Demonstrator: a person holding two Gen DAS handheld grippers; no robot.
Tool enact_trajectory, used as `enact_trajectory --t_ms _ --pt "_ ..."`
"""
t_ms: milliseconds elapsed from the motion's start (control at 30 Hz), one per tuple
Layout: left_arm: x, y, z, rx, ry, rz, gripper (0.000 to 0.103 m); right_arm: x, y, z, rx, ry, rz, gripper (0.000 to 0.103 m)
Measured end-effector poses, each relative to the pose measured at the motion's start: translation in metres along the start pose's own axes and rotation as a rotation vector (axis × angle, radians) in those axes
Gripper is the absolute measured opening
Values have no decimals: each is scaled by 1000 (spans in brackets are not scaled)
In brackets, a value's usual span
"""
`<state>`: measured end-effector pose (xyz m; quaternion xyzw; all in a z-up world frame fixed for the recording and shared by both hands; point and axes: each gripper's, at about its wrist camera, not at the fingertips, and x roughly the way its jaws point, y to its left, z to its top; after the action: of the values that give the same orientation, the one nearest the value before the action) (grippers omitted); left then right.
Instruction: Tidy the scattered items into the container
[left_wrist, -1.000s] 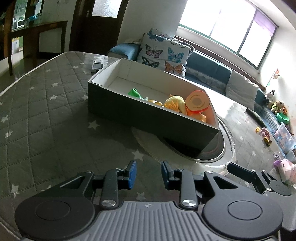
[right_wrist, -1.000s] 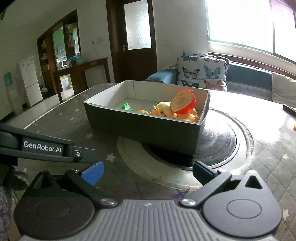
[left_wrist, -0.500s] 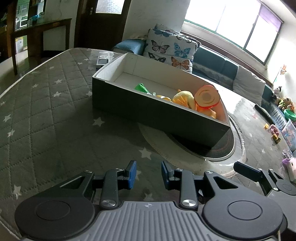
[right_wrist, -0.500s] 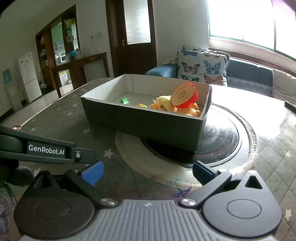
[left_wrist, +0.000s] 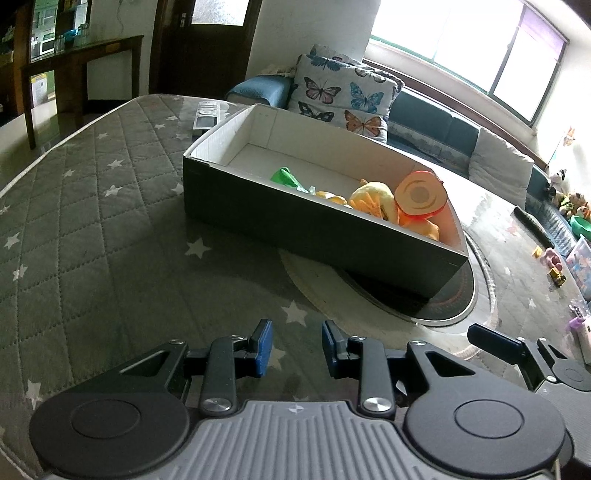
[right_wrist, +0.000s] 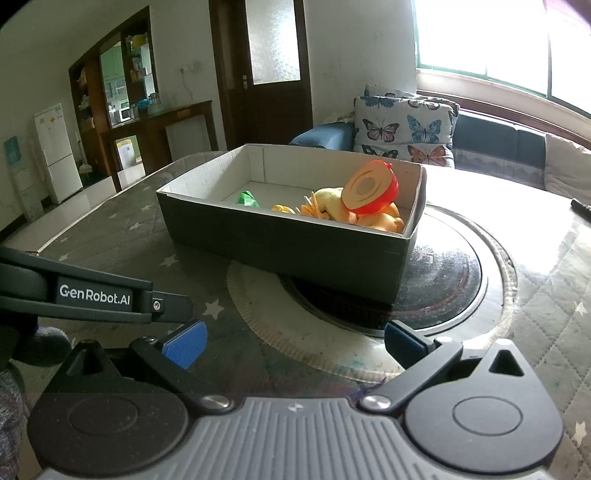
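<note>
Box (left_wrist: 317, 236) holding light, rigid-looking toys (right_wrist: 364, 201); best gripped at its stiff rim. Left gripper (left_wrist: 297, 349) and right gripper (right_wrist: 293, 341) parted, empty.

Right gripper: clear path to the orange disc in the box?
Probably yes. The right gripper is open and empty, the box has no lid, and the orange disc sits on top of the pile, above the rim.

Box ahead, open from above

Your path over the table (left_wrist: 92, 236) to the box (left_wrist: 314, 236) is bare; its near wall blocks you, and toys (right_wrist: 354, 206) crowd its right end.
</note>
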<state>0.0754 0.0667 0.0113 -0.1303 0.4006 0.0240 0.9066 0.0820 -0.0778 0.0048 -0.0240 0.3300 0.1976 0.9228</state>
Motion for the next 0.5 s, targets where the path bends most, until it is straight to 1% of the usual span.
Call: enact_trajectory --t_ms 500 --pt "13 2 10 4 10 11 31 17 -3 3 11 28 4 103"
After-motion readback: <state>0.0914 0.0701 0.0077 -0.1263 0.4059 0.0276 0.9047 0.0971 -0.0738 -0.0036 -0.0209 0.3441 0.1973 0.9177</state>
